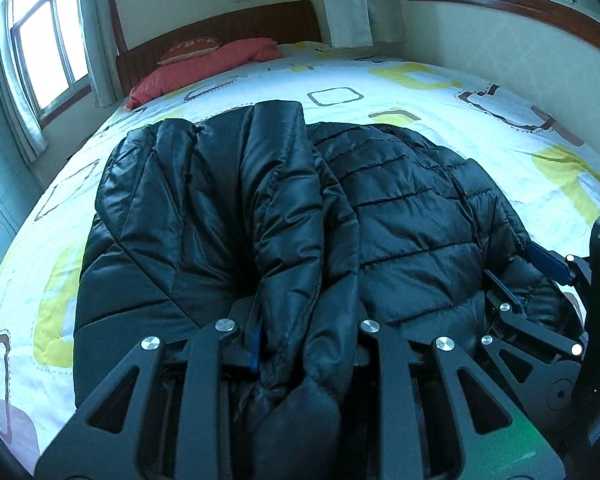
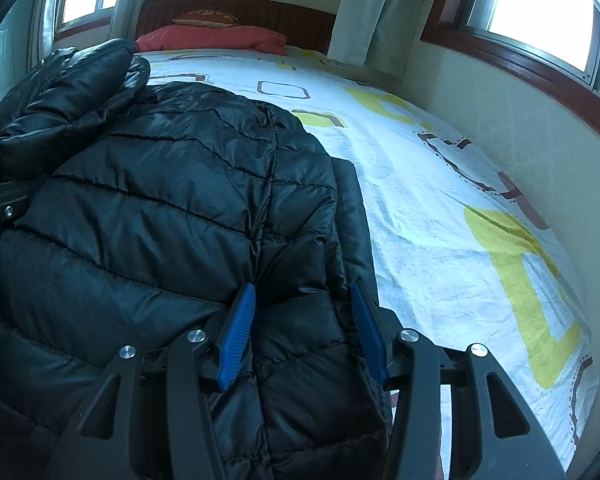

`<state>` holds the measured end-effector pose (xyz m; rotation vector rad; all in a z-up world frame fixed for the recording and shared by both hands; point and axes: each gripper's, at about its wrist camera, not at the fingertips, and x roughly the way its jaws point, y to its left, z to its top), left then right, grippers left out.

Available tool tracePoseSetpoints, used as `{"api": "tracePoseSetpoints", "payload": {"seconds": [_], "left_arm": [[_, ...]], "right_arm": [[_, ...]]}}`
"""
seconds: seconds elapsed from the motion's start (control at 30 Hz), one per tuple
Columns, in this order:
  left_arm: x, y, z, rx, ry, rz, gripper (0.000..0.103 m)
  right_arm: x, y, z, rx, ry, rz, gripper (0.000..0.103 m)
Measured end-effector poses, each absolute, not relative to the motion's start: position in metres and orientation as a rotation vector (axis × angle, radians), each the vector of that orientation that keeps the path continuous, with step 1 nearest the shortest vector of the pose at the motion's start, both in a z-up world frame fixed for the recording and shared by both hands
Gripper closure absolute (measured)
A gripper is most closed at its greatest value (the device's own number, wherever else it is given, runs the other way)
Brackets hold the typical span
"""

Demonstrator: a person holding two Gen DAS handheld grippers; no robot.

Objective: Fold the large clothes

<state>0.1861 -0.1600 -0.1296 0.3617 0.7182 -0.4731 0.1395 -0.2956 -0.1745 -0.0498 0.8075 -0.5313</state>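
Nearest the left wrist camera, the left gripper (image 1: 300,344) has a thick fold of the black quilted puffer jacket (image 1: 228,208) bunched between its fingers, the shiny fabric spilling back over the linkage toward the lens; only a sliver of one blue pad shows beside the fold, and the fingers look clenched on the padded cloth. In the right wrist view, the right gripper (image 2: 306,336) straddles the jacket's (image 2: 172,184) near right-hand edge, its ribbed blue pads (image 2: 238,336) standing on either side of a padded strip. The pads press against the fabric from both sides, so this gripper also grasps the jacket. The right gripper's black linkage (image 1: 532,320) shows at the jacket's right edge in the left view.

Beyond the tongs, the jacket lies spread across the near half of the bed, one padded part heaped up over its left side. It rests on a white bedsheet printed with yellow-green and brown rounded squares (image 2: 440,208). Farther off, a coral-red pillow (image 1: 204,68) lies at the head of the bed with a small brown patterned cushion (image 2: 206,18) on it, against a dark wooden headboard (image 1: 240,24). Pale curtains (image 2: 374,8) and wood-framed windows (image 2: 540,12) line the cream walls.
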Motion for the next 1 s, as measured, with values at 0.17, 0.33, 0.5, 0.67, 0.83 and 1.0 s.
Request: {"api": "tracePoseSetpoints", "payload": {"seconds": [0.17, 0.33, 0.5, 0.67, 0.83, 1.0], "left_arm": [[0.183, -0.162, -0.13, 0.371, 0.709, -0.468, 0.079], [0.181, -0.163, -0.128, 0.374, 0.709, -0.455, 0.079], [0.174, -0.166, -0.122, 0.38, 0.702, -0.442, 0.077], [0.167, -0.167, -0.111, 0.366, 0.699, -0.425, 0.073], [0.158, -0.163, -0.089, 0.32, 0.689, -0.425, 0.06], [0.137, -0.143, -0.042, 0.206, 0.671, -0.503, 0.056]], "right_arm": [[0.139, -0.295, -0.175, -0.05, 0.807, -0.532, 0.053], [0.139, -0.296, -0.175, -0.05, 0.807, -0.531, 0.053], [0.139, -0.296, -0.175, -0.05, 0.807, -0.531, 0.053], [0.138, -0.295, -0.174, -0.044, 0.801, -0.529, 0.053], [0.138, -0.297, -0.174, -0.04, 0.795, -0.53, 0.053], [0.137, -0.298, -0.175, -0.035, 0.792, -0.528, 0.053]]}}
